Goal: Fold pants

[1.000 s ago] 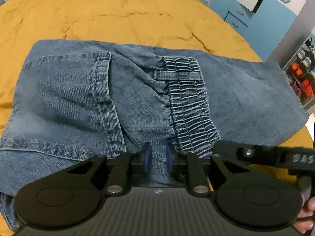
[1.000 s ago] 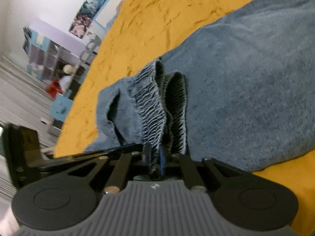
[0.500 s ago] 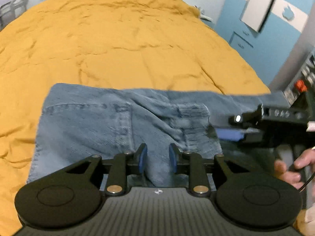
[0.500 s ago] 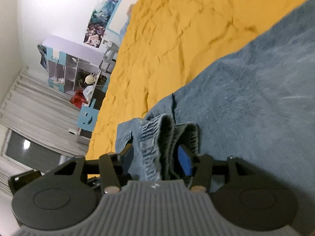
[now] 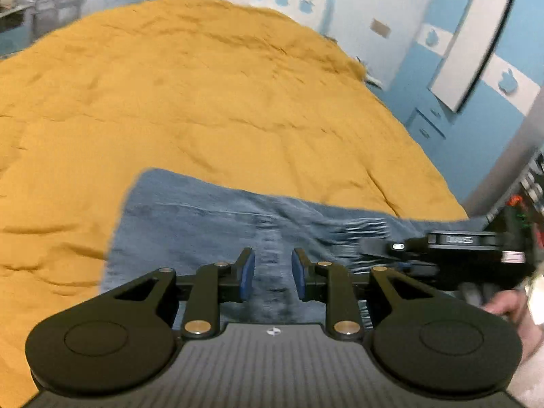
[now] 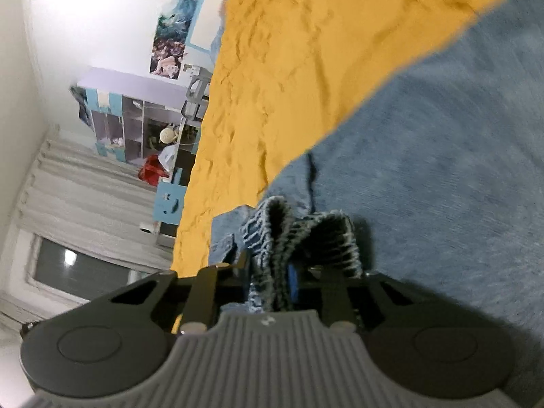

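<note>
Both your grippers sit over the jeans (image 5: 204,224) on the yellow bedspread (image 5: 204,102): your right gripper (image 6: 272,280) has just been closing, pinching the bunched waistband (image 6: 299,238); your left gripper (image 5: 271,272) hangs narrowly parted, empty.

Each handheld black two-finger gripper (image 5: 271,273) is built from a ribbed grey body, round black side discs and brass-coloured pivot pins. Blue pads (image 5: 246,273) are fitted inside the fingers. A small white round mark is printed on the body.
</note>
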Action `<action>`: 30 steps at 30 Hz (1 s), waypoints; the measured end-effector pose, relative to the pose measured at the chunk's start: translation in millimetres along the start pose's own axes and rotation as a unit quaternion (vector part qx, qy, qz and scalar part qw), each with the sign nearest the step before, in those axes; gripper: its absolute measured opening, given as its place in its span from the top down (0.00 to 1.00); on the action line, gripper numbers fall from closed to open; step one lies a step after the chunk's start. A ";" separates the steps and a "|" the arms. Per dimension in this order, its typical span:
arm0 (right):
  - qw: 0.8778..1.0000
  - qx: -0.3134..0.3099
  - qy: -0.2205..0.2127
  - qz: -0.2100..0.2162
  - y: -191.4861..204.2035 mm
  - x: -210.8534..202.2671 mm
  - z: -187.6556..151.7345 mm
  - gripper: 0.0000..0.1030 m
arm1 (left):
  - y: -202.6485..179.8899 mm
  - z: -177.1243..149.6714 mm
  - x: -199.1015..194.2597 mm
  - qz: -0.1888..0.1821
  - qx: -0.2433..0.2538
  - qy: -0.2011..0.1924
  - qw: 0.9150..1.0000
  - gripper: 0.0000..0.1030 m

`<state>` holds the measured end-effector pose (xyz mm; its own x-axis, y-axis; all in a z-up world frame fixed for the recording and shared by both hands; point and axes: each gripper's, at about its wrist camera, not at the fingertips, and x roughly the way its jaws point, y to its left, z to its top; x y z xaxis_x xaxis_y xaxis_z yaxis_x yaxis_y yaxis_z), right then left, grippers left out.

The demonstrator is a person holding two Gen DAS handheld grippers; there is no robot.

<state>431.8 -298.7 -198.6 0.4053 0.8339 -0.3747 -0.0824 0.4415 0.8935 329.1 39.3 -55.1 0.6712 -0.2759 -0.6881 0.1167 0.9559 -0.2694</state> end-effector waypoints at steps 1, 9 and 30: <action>1.000 -0.019 -0.003 -0.008 11.5 -4.8 -0.7 0.85 | 5.4 0.9 -6.7 0.006 -0.006 -0.007 1.000 0.71; 0.988 -0.142 -0.002 -0.063 158.1 -38.9 25.3 0.86 | 39.0 8.7 -65.5 0.036 -0.045 -0.071 0.996 0.71; 0.940 -0.221 -0.107 -0.236 261.8 -295.1 99.3 0.86 | -31.5 3.9 9.4 -0.051 0.009 -0.022 0.998 0.85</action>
<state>381.0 -462.1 170.5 0.6617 0.4453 -0.6033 -0.1976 0.8797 0.4325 334.6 7.0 -50.5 0.6873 -0.3673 -0.6266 0.1984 0.9248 -0.3245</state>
